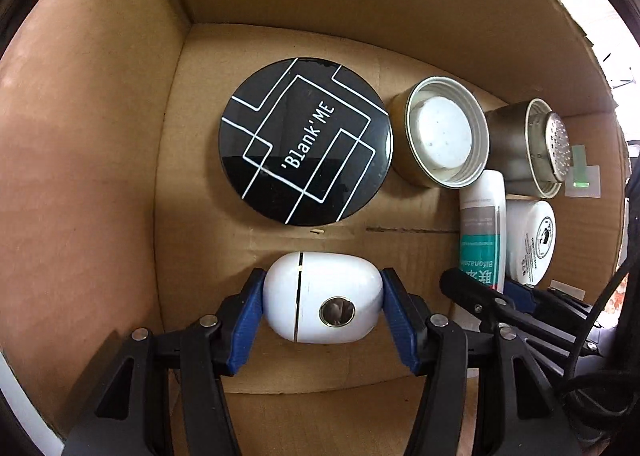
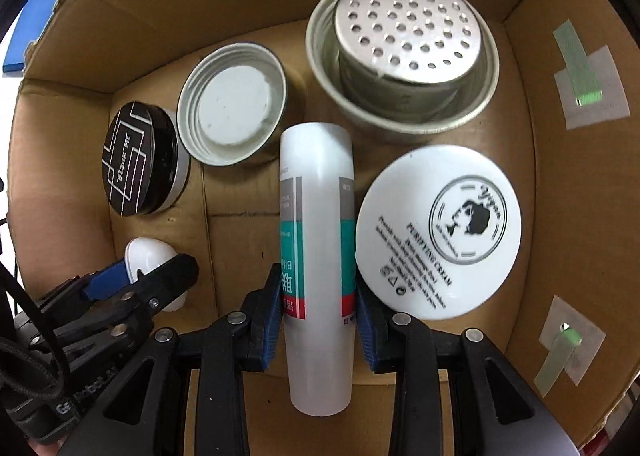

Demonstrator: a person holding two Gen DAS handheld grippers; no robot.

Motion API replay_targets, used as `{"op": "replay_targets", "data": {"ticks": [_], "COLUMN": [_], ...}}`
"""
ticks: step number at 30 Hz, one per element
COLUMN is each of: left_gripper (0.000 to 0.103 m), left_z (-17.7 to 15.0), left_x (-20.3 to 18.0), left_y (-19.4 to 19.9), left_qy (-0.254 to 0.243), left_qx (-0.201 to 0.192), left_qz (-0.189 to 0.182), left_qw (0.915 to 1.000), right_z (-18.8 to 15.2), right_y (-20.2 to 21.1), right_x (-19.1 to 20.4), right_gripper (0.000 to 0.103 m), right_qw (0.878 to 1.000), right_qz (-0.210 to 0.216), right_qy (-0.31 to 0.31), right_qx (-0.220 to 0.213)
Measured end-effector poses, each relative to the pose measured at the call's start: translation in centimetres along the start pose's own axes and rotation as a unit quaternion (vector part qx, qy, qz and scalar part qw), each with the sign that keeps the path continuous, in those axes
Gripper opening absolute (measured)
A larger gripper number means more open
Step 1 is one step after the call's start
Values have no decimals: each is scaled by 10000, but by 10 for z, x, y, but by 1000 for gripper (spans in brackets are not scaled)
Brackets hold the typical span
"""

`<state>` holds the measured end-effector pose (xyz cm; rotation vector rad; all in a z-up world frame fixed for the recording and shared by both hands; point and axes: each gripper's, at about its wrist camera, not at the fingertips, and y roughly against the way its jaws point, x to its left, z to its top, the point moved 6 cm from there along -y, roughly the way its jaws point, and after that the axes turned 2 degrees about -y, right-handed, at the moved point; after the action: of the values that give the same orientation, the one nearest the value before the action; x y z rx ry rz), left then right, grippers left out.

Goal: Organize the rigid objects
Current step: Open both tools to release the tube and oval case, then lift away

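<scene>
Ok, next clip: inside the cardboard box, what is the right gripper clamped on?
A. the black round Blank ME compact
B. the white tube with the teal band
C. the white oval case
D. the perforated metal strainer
B. In the right wrist view the right gripper has its blue pads pressed against both sides of the white tube, while the white oval case sits in the left gripper.

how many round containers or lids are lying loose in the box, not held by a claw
4: the black Blank'ME compact at left, the upturned metal lid beside it, the perforated metal tin at back right, and the white cream jar before it. Nothing seems hidden.
</scene>
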<state>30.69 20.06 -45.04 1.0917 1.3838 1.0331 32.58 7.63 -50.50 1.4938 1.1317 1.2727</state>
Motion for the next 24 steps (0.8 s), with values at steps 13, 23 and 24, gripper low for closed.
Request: {"op": "replay_targets", "data": {"ticks": [13,23,24], "left_gripper": [60,72,73], "left_z": [10,-17,-20], "left_x": [-8,-24,-26], "left_y": [32,94,97], "left_qy": [-22,-153,-169], "left_qx": [-169,-859,-914], "left_qz": [346,520,540], "left_qw": [9993,9948,9942], "right_z": [1,-27,-34], "right_y": [10,67,72], "right_x": [9,8,6], "right_gripper": [54,69,69], "right_qw": [9999,9988,9984], "right_qz": [-111,-367,-416], "right_qy": [36,280,326], "right_qx": [92,-158,-196]}}
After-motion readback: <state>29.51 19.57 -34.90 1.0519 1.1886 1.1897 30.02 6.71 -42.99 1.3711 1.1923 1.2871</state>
